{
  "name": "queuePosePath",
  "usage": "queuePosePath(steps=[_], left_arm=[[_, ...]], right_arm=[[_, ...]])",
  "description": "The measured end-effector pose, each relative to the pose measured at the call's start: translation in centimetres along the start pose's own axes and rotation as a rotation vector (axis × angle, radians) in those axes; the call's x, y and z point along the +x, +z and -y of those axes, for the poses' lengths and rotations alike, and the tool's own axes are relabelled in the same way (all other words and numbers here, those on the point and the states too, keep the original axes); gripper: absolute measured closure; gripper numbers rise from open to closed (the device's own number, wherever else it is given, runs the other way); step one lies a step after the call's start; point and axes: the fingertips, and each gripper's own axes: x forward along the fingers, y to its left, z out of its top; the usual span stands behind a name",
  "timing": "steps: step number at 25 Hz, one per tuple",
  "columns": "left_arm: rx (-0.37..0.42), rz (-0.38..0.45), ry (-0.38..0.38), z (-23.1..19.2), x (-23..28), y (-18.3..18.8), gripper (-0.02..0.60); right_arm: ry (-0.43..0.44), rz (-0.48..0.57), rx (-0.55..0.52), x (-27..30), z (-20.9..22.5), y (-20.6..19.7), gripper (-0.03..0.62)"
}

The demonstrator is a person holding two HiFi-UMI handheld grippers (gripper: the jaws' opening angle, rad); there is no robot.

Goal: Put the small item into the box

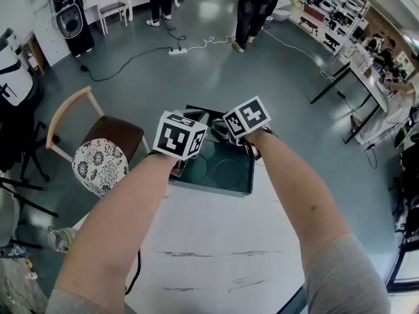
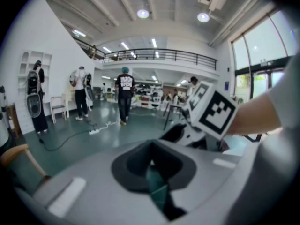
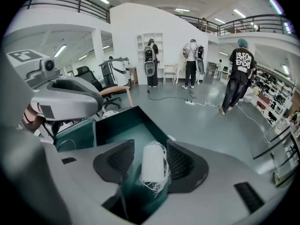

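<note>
A dark green open box sits at the far edge of the white table. My right gripper hangs over the box's far side. Its jaws stand wide open. A small white roll with frayed threads sits upright between them, loose from the pads, above the box's inside. My left gripper is at the box's left wall. In the left gripper view its jaws are closed on a thin teal edge of the box.
A wooden chair with a patterned cushion stands left of the table. A black cable hangs at the table's left edge. People stand far off on the grey floor, where a power strip and cords lie.
</note>
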Motion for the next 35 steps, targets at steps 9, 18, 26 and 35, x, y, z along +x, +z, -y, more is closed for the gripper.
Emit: queuePosePath(steps=[9, 18, 26, 35], left_arm=[[0.003, 0.004, 0.010, 0.7, -1.4, 1.4, 0.575], [0.013, 0.030, 0.026, 1.9, -4.3, 4.2, 0.575], [0.011, 0.071, 0.046, 3.3, -7.7, 8.1, 0.575], [0.041, 0.115, 0.051, 6.3, -12.5, 12.4, 0.575]], right_arm=[[-0.005, 0.018, 0.013, -2.7, -0.5, 0.7, 0.387], [-0.025, 0.045, 0.041, -6.8, -1.5, 0.8, 0.388], [-0.074, 0.129, 0.052, -12.6, -2.5, 2.9, 0.523], [-0.147, 0.257, 0.080, -20.7, -3.9, 4.3, 0.585]])
